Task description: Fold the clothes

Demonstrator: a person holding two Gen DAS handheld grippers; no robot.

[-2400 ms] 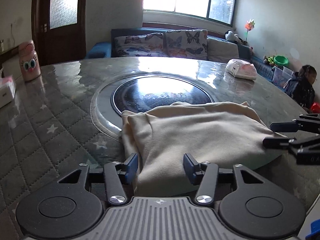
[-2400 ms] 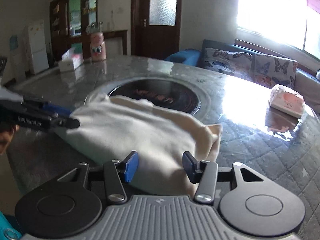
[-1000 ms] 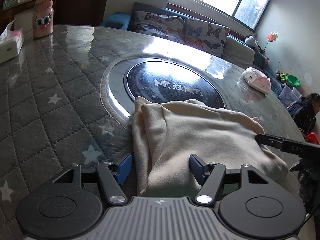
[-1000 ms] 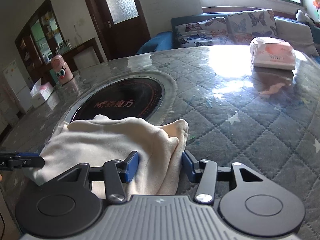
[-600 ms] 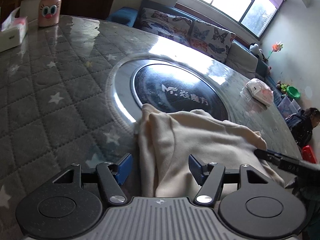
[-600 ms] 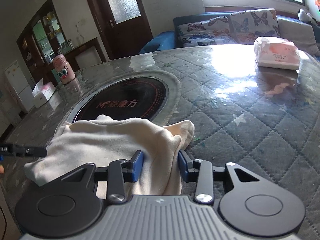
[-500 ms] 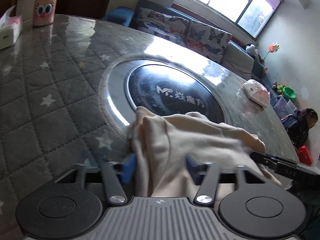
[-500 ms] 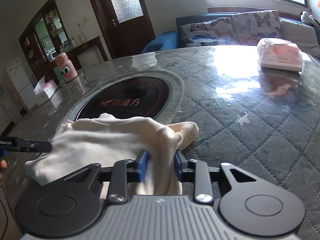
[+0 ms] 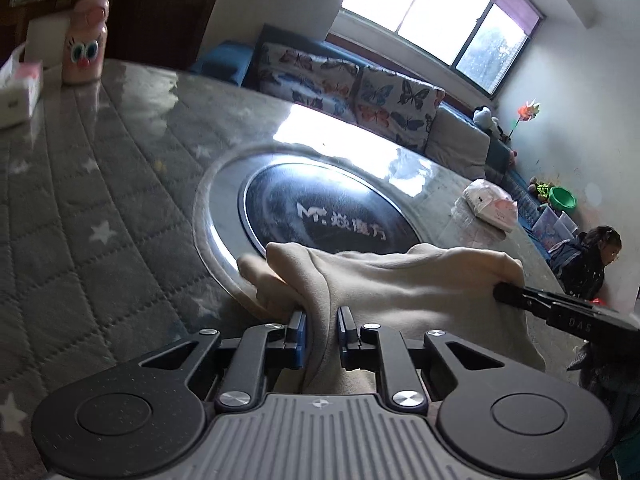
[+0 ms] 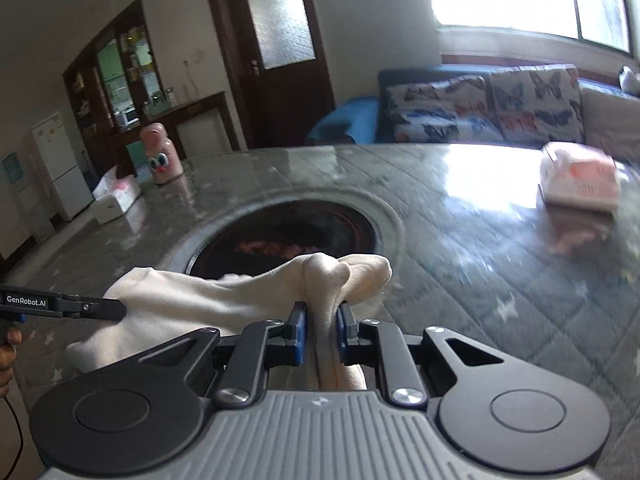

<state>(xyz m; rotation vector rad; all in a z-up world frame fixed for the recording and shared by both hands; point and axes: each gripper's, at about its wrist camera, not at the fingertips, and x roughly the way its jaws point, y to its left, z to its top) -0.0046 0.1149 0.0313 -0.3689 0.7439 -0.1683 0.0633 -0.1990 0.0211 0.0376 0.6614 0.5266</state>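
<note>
A folded cream garment lies at the near edge of the round table, over the rim of the dark centre disc. My left gripper is shut on its left end, cloth pinched between the blue pads. My right gripper is shut on its right end, which bunches up between the pads. The cloth hangs taut between the two. The right gripper shows at the right of the left wrist view; the left gripper shows at the left of the right wrist view.
A grey quilted star-pattern cover tops the table. A pink cartoon bottle and a white tissue box stand far left. A pink tissue pack lies far right. A child sits beyond the table's right side.
Both grippers have closed on the ends of the garment. The two ends have risen off the table and the cloth has bunched between them.
</note>
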